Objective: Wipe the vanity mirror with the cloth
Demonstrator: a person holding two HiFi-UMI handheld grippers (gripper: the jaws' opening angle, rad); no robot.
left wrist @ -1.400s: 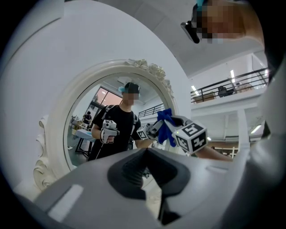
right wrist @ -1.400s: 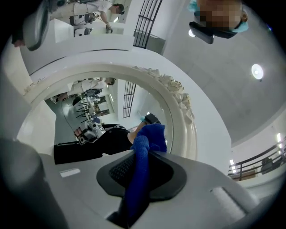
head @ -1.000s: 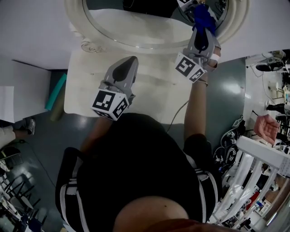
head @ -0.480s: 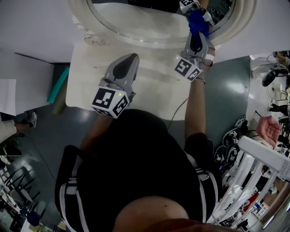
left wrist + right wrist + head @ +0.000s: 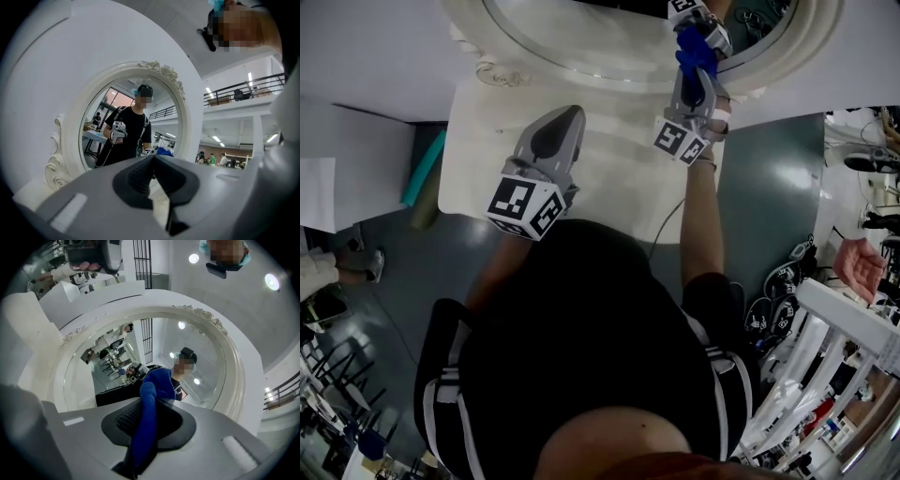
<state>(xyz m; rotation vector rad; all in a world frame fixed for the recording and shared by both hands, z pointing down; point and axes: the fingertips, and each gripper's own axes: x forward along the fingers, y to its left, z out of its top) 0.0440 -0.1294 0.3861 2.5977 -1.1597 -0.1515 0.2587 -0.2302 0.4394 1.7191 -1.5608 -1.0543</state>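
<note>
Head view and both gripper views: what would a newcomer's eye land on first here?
The blue cloth stands out most, pinched in the right gripper and raised to the oval white-framed mirror at the top right of the head view. The left gripper hangs shut and empty above the white tabletop, facing the mirror.

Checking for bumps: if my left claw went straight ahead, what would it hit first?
Probably the vanity mirror, near its lower rim; nothing shows between it and the left claw, though depth is unclear.
</note>
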